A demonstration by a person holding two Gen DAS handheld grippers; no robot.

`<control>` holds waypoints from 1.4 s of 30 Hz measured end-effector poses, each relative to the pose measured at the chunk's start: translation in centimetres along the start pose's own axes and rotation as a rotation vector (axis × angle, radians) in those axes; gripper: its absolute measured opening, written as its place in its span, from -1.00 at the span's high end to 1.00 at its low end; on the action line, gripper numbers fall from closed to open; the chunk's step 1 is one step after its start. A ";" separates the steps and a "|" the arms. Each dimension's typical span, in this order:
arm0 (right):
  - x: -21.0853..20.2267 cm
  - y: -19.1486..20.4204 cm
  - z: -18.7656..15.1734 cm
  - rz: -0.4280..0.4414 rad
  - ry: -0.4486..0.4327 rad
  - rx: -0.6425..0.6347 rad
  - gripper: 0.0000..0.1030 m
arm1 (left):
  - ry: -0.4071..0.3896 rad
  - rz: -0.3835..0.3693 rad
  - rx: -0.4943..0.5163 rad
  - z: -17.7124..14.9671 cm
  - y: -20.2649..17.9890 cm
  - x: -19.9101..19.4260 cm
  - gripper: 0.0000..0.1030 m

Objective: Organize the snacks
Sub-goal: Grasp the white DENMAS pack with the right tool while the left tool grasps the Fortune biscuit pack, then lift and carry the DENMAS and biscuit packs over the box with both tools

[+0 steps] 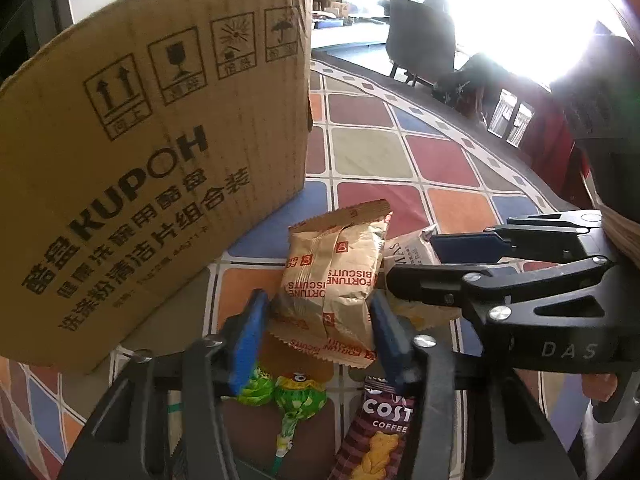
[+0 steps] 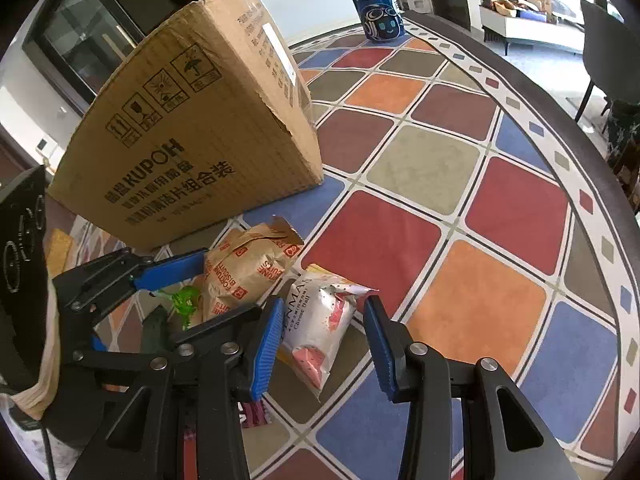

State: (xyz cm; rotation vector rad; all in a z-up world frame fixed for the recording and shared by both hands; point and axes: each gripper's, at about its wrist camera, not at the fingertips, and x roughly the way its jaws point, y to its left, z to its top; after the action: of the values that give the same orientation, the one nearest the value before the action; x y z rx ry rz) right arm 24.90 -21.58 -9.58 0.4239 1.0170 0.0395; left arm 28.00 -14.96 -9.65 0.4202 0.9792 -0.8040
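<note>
Across the upper left of both views stands the big cardboard box (image 1: 152, 152), on a table with a cloth of coloured squares (image 1: 372, 148). Just below it lies a small pile of snacks. The brown biscuit pack (image 1: 340, 276) sits in the lower middle of the left view, between the blue pads of the left gripper (image 1: 320, 332). The pads are close on each side, and the left pad seems to touch the wrapper, but a firm hold cannot be told. The right gripper (image 2: 320, 340) has a white cheese ball bag (image 2: 324, 320) between its pads, with gaps on both sides, so it holds nothing yet. Green lollipops (image 1: 296, 400) and a coffee cookie pack (image 1: 384, 432) lie lower down. The two grippers are very near each other, so they could bump. The puffy packs could also slip or get squashed.
</note>
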 end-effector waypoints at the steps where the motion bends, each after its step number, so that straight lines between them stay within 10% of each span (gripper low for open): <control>1: 0.1 -0.1 0.1 0.008 -0.001 0.000 0.28 | 0.000 0.000 0.000 0.0 0.0 0.0 0.15; 42: -7.7 3.8 0.3 0.067 -0.209 -0.135 0.44 | -0.291 0.159 -0.265 -1.0 -0.1 -12.7 0.39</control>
State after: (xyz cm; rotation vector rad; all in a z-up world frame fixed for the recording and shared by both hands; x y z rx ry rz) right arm 21.70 -19.93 -1.75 0.3312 0.7888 0.1206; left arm 23.43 -9.21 0.71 0.1441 0.7563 -0.5629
